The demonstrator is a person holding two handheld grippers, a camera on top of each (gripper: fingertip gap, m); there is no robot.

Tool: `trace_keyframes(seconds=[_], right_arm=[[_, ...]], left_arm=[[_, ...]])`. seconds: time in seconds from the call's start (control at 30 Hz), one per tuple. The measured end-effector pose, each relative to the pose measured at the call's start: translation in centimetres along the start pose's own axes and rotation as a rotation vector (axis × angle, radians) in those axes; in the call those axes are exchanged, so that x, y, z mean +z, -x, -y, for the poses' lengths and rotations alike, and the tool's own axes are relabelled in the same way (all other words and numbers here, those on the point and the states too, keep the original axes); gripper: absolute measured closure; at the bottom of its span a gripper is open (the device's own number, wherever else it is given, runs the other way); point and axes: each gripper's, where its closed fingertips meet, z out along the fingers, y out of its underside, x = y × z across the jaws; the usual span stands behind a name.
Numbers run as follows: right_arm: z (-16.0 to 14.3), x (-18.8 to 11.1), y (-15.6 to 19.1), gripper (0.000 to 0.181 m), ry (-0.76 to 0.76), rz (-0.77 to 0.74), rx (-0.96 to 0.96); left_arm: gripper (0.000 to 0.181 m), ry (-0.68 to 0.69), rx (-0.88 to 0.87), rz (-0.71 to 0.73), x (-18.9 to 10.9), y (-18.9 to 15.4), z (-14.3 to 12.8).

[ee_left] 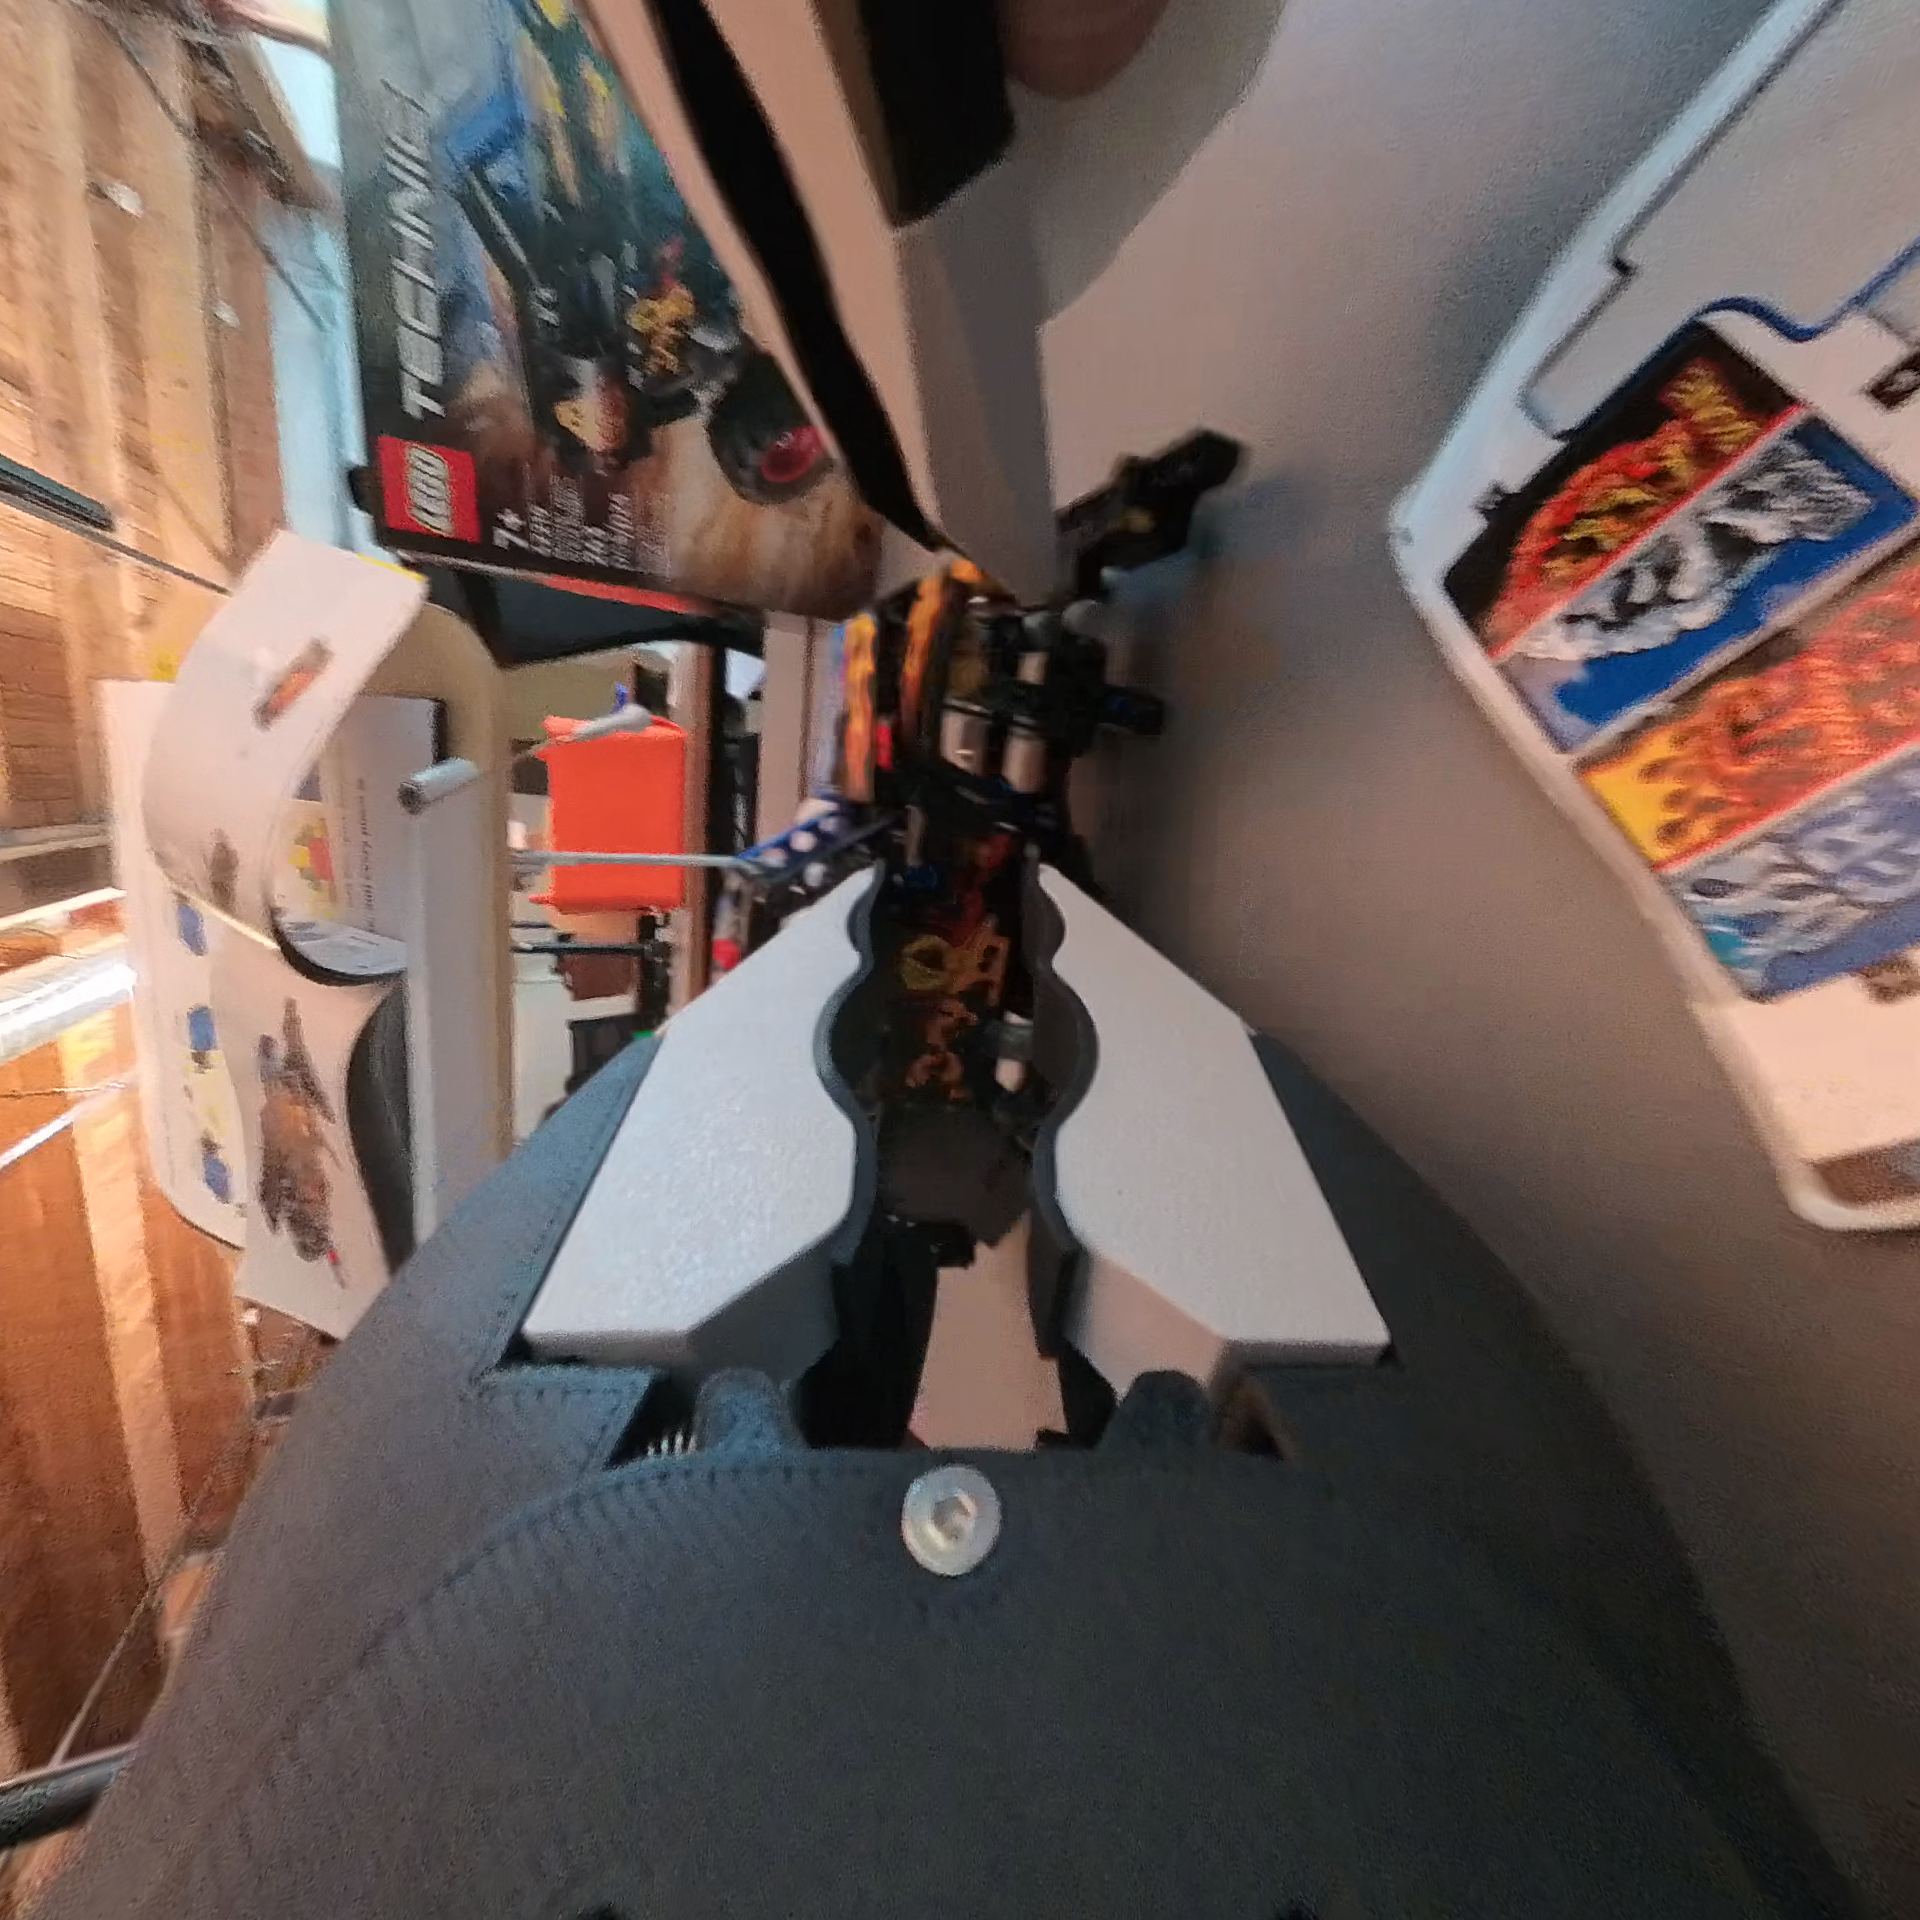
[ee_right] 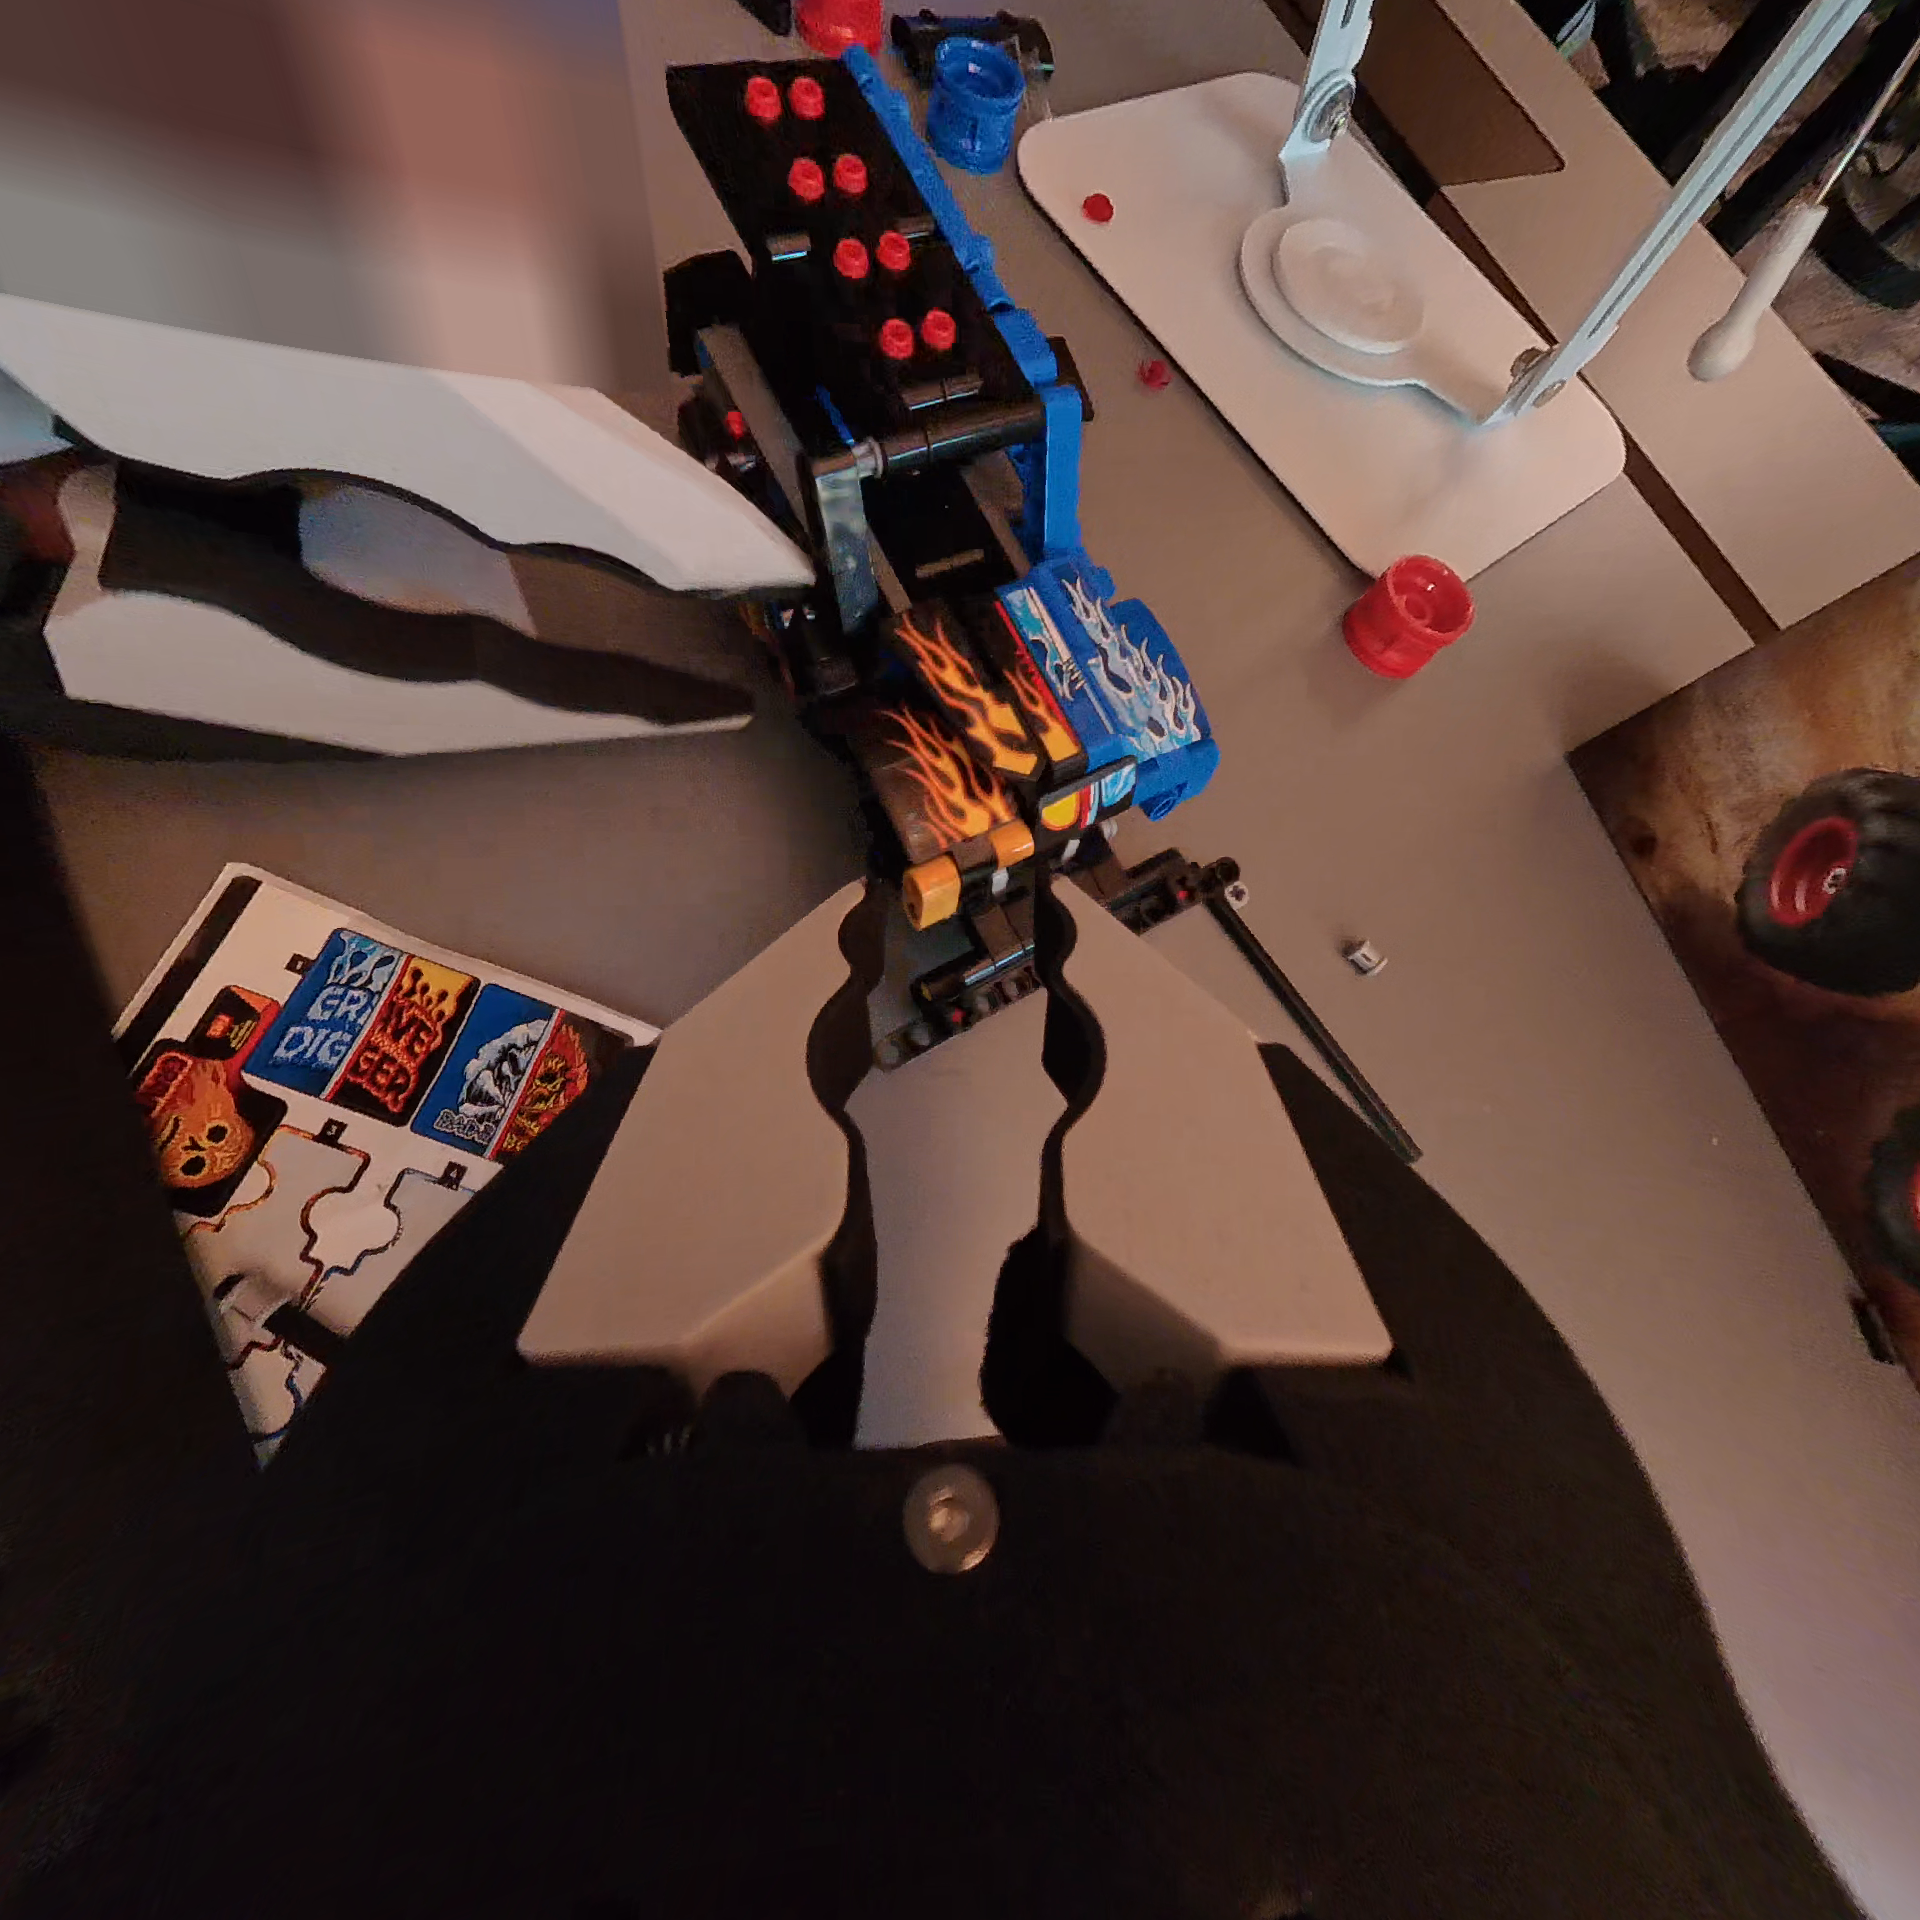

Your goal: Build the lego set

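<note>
The lego truck model (ee_right: 935, 416) is black and blue, with red studs on its flat bed and flame stickers on the hood. It stands on the grey table (ee_right: 623, 883). My right gripper (ee_right: 961, 899) is shut on the model's black front end. My left gripper (ee_right: 779, 644) comes in from the left and clamps the model's side. In the left wrist view, the left gripper (ee_left: 956, 883) is shut on the flame-stickered model (ee_left: 956, 966). The right gripper's fingers (ee_left: 977, 416) reach it from above.
A sticker sheet (ee_right: 343, 1091) lies front left and also shows in the left wrist view (ee_left: 1714, 727). A red hub (ee_right: 1408, 613), a blue hub (ee_right: 971, 104), a black axle (ee_right: 1299, 1029) and a small grey piece (ee_right: 1361, 954) lie loose. A white stand base (ee_right: 1320, 312) is behind. The set's box (ee_right: 1766, 883) is at the right. My right fingertips sit around 6 cm from my left ones. My right gripper is the nearer one to the small grey piece (ee_right: 1361, 954): about 12 cm, against 15 cm.
</note>
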Motion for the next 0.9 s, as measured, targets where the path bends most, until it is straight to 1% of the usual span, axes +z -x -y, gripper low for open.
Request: trace_keyframes(seconds=[0.03, 0.07, 0.13, 0.23, 0.3, 0.33, 0.37, 0.43, 0.47, 0.53, 0.57, 0.6, 0.63, 0.67, 0.73, 0.77, 0.8, 0.83, 0.87, 0.9], right_arm=[[0.0, 0.1, 0.0, 0.156, 0.001, -0.002, -0.003], [-0.1, 0.1, 0.1, 0.159, 0.003, -0.002, -0.008], [-0.2, 0.3, 0.2, 0.159, 0.001, 0.002, -0.013], [-0.4, 0.2, 0.1, 0.153, -0.011, -0.006, -0.016], [-0.4, -0.2, -0.4, 0.151, -0.026, -0.025, 0.001], [-0.5, -0.4, -0.6, 0.152, -0.035, -0.031, 0.011], [-0.5, -0.6, -0.8, 0.152, -0.045, -0.035, 0.021], [-0.3, -1.0, -1.1, 0.152, -0.062, -0.044, 0.030], [-0.2, -1.0, -1.2, 0.152, -0.070, -0.041, 0.034], [0.0, -1.1, -1.2, 0.152, -0.075, -0.036, 0.034], [0.1, -1.1, -1.1, 0.152, -0.074, -0.040, 0.026], [0.3, -1.1, -1.1, 0.153, -0.075, -0.041, 0.018], [0.4, -1.2, -1.0, 0.154, -0.077, -0.040, 0.012], [0.6, -1.3, -0.8, 0.154, -0.078, -0.038, 0.009], [0.9, -1.5, -0.5, 0.156, -0.077, -0.042, -0.001], [1.0, -1.7, -0.2, 0.156, -0.081, -0.046, -0.006], [1.2, -2.0, 0.1, 0.157, -0.087, -0.049, -0.009], [1.2, -2.2, 0.3, 0.158, -0.092, -0.053, -0.012], [1.2, -2.4, 0.5, 0.159, -0.093, -0.057, -0.014], [1.1, -2.6, 0.7, 0.159, -0.092, -0.060, -0.014]], left_arm=[[0.149, 0.017, -0.002, 0.000, -0.1, -0.3, -0.2], [0.144, 0.033, 0.001, 0.001, -0.4, -0.4, -0.4], [0.133, 0.062, -0.053, -0.018, -1.1, -0.5, -0.8], [0.130, 0.076, -0.083, 0.001, -3.3, 0.1, -1.5], [0.130, 0.064, -0.153, -0.006, -5.7, 1.0, -2.4], [0.130, 0.072, -0.193, -0.002, -7.1, 1.9, -3.7], [0.130, 0.093, -0.264, -0.033, -8.5, 2.4, -5.4], [0.129, 0.114, -0.441, -0.161, -11.4, 2.6, -9.3], [0.134, 0.134, -0.509, -0.230, -12.8, 2.3, -11.4], [0.137, 0.210, -0.611, -0.384, -15.3, 0.4, -15.1], [0.140, 0.235, -0.639, -0.421, -16.0, -0.3, -16.5], [0.144, 0.242, -0.672, -0.477, -16.4, -1.2, -17.1], [0.148, 0.242, -0.706, -0.549, -16.8, -2.4, -17.2], [0.152, 0.252, -0.723, -0.584, -16.7, -3.2, -17.4], [0.157, 0.320, -0.705, -0.624, -16.1, -5.0, -18.5], [0.161, 0.338, -0.685, -0.638, -15.9, -5.7, -18.7], [0.165, 0.356, -0.665, -0.620, -15.5, -6.0, -19.1], [0.176, 0.356, -0.661, -0.612, -15.2, -6.2, -19.2], [0.181, 0.334, -0.676, -0.621, -15.0, -6.3, -18.8], [0.181, 0.328, -0.685, -0.621, -14.9, -6.3, -18.6]])
